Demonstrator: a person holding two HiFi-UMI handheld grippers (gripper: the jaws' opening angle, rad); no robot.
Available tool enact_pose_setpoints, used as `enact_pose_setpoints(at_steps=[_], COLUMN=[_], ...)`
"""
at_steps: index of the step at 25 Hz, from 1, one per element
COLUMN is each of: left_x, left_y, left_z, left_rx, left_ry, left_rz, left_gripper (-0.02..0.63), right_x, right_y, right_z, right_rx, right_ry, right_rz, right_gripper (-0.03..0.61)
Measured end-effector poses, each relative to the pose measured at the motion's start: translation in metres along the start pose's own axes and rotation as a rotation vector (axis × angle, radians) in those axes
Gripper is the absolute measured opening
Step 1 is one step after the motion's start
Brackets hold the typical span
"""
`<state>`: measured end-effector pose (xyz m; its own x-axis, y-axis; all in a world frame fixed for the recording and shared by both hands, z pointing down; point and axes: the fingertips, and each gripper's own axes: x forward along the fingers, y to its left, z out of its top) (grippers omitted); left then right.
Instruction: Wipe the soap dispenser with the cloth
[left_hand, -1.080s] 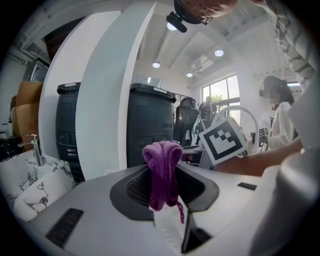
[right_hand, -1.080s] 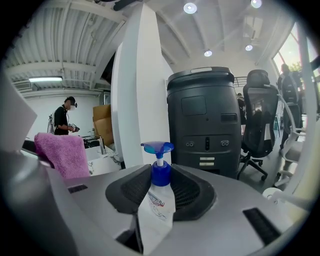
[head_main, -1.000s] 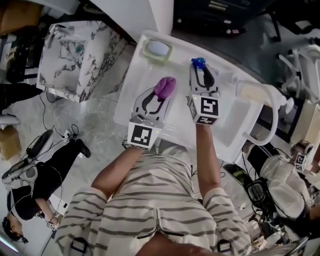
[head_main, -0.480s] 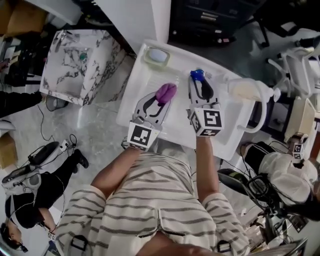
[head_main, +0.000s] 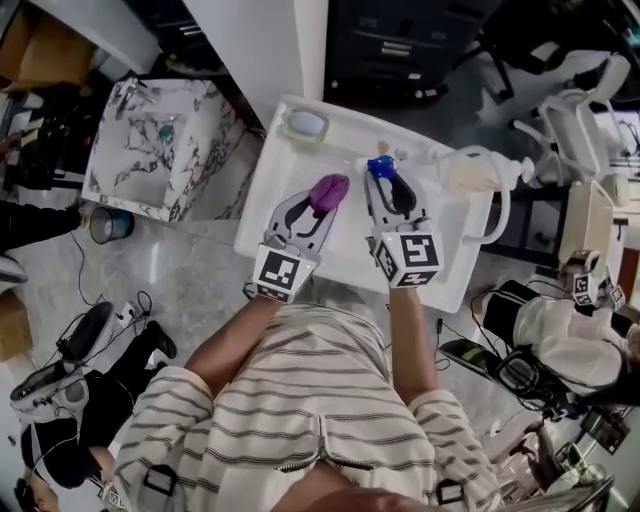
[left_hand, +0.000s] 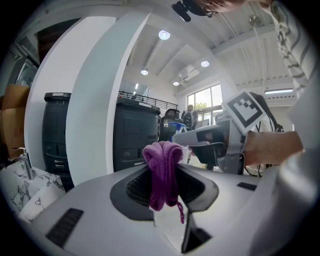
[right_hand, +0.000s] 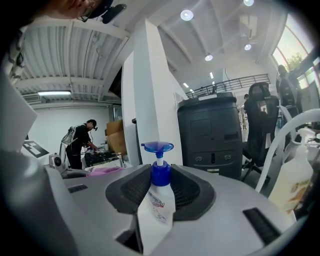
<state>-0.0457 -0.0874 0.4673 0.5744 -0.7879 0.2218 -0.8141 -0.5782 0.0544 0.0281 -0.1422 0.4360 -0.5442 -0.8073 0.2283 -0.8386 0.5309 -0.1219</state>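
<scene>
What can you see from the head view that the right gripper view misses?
Only the head view: the person's striped shirt, the white table from above, the marble block. Only the right gripper view: ceiling lights and the label print on the soap dispenser. Both: the right tool shut on that dispenser, and the purple cloth in the left tool.

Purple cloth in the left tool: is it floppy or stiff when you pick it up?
Probably floppy: the purple cloth bunches into soft folds where the left tool pinches it, and its end droops down with a thread dangling. It likely weighs very little. It probably won't slip easily, since the knit looks fuzzy.
</scene>
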Motion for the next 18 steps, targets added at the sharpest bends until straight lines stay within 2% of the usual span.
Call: enact_pose_setpoints(at_steps=[8, 18], left_x=[-0.015, -0.030], left_y=[-0.011, -0.019], left_z=[0.014, 0.026], left_rx=[0.022, 0.038], left_ry=[-0.015, -0.043], left_rz=[-0.040, -0.051], left_gripper=[0.118, 0.118], right_x=[-0.024, -0.046], right_y=[0.023, 0.039], right_z=[0.015, 0.026], right_rx=[-0.018, -0.011], right_ry=[-0.018, -0.033], right_rz=[0.000, -0.002], right_gripper=[0.132, 0.132])
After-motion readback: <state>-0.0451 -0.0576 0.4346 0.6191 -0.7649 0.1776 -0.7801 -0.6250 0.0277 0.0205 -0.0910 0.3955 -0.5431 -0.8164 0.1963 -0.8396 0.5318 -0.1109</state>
